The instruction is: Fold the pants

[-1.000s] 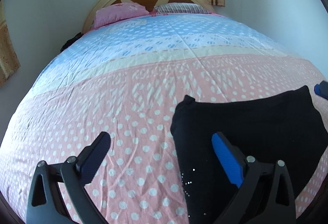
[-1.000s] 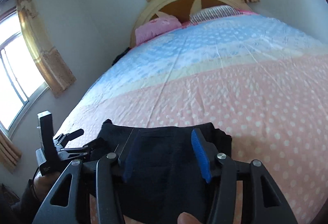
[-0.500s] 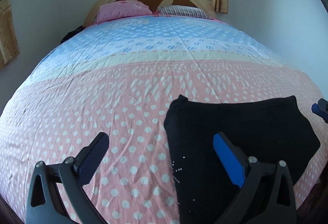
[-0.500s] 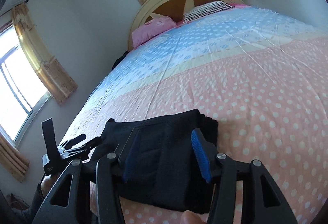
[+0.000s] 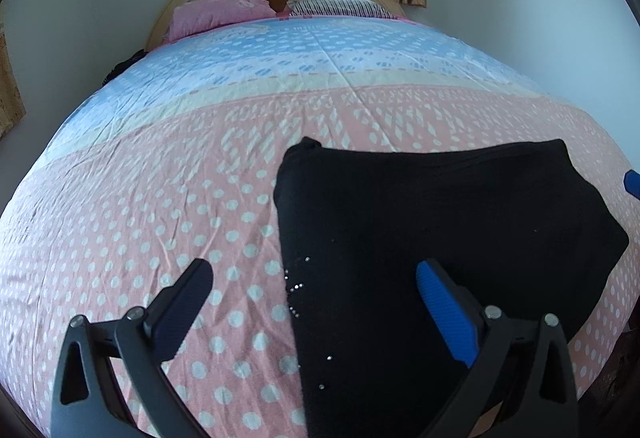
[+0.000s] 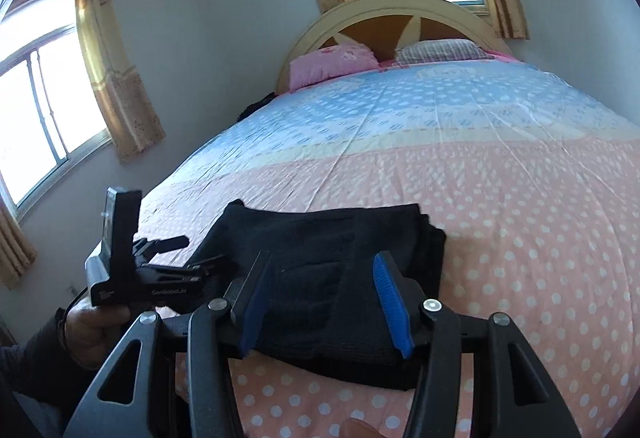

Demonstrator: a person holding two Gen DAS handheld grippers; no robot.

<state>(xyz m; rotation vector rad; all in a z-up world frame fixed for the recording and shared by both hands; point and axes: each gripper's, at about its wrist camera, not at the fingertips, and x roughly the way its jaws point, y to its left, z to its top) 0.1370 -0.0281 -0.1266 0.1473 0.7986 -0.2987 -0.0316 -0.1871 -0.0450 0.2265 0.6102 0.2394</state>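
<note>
At the left of the right wrist view, a hand [image 6: 90, 330] holds the left gripper [image 5: 316, 292], whose body carries small white lettering too blurred to read; its fingers are spread wide, gripping nothing. In the lower centre, folded black pants [image 6: 336, 278] lie on a pink polka-dot bedsheet [image 6: 520, 238]. The right gripper [image 6: 324, 298] hangs released above them, blue pads [image 6: 390, 302] apart.
</note>
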